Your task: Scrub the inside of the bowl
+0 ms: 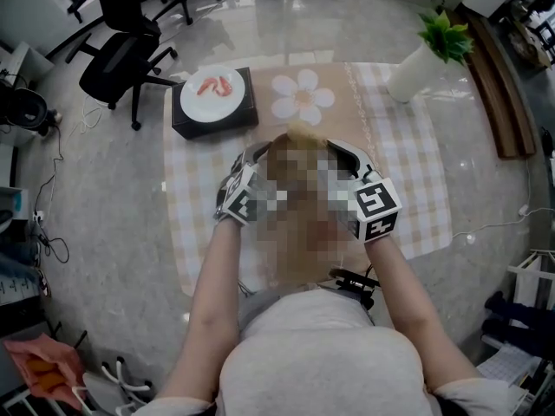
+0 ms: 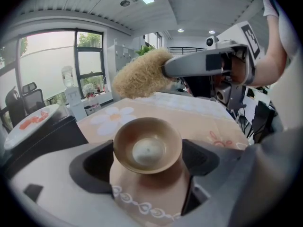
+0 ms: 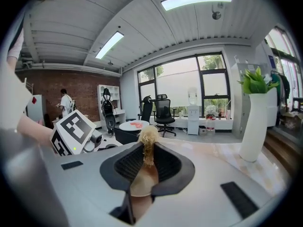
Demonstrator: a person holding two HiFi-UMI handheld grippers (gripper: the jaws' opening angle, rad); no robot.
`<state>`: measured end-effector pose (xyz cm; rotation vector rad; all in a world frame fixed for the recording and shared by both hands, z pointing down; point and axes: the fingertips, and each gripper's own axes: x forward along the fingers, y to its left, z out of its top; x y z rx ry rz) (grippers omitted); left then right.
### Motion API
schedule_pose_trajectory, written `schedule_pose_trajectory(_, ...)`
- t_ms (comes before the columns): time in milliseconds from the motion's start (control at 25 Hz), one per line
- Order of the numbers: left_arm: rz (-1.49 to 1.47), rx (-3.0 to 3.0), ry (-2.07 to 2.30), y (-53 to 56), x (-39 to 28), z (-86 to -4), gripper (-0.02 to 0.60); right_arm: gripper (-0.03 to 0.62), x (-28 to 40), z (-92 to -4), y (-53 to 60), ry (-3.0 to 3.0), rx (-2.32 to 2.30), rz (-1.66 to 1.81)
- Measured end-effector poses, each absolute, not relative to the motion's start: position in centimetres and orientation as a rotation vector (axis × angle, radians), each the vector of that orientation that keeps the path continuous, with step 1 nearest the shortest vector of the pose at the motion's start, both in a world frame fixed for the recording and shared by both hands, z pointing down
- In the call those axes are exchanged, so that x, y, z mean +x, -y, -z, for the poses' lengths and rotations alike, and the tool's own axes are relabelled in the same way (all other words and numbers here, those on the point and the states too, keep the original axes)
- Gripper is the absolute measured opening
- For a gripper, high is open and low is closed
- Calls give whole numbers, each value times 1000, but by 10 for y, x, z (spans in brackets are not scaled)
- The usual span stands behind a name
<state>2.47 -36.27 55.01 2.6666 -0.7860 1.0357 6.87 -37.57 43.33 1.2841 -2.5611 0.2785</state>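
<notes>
Above the bowl (image 2: 147, 145), clamped in the left tool (image 2: 148, 161), the right tool (image 3: 147, 166) pinches a scrubber (image 2: 142, 74); lower it inside and sweep round, holding the bowl steady.

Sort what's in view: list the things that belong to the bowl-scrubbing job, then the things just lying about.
For the job:
bowl, held in the left gripper
fibrous scrubber, held in the right gripper

Lying about:
plate with red food
black box under it
white vase with a plant
flower mat
office chair
</notes>
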Motion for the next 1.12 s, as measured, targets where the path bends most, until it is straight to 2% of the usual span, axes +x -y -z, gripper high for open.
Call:
schedule_pose_trajectory(640, -1040, 2668, 785, 363, 25, -550, 430, 63, 22, -465, 397, 2336, 642, -65)
schedule_pose_trajectory(1120, -1052, 2659, 781, 364, 25, -551, 430, 63, 37, -481, 408, 2217, 649, 46)
